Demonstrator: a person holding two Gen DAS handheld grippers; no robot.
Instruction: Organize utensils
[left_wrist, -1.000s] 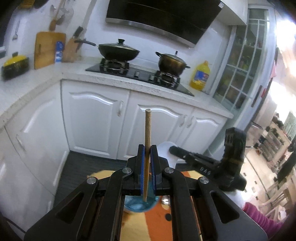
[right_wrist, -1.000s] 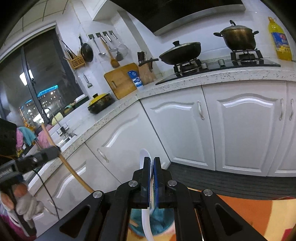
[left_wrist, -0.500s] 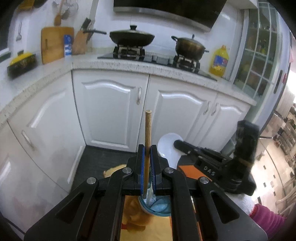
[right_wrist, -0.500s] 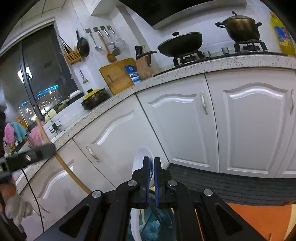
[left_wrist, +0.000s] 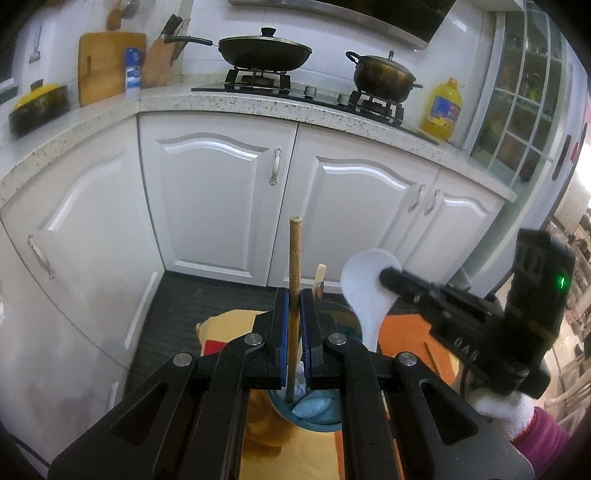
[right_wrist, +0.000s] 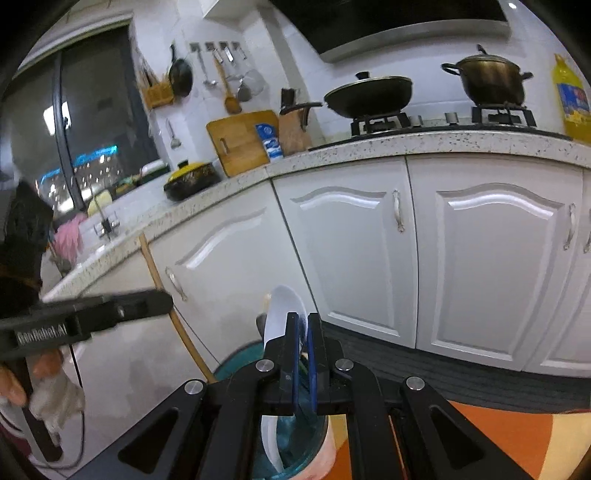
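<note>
Left wrist view: left gripper (left_wrist: 294, 325) fingers pinch a wooden stick (left_wrist: 294, 258) upright, its lower end inside the teal cup (left_wrist: 314, 413) on the orange-yellow cloth (left_wrist: 406, 332); the right gripper (left_wrist: 391, 275), at right, holds a white spoon (left_wrist: 365, 291) over the cup rim, and a pale utensil tip (left_wrist: 320, 273) shows behind the fingers. Right wrist view: right gripper (right_wrist: 303, 332) fingers pinch the spoon (right_wrist: 282, 314), handle reaching down into the cup (right_wrist: 236, 358); the left gripper (right_wrist: 162, 301) holds the stick (right_wrist: 159, 280) slanting into the cup.
</note>
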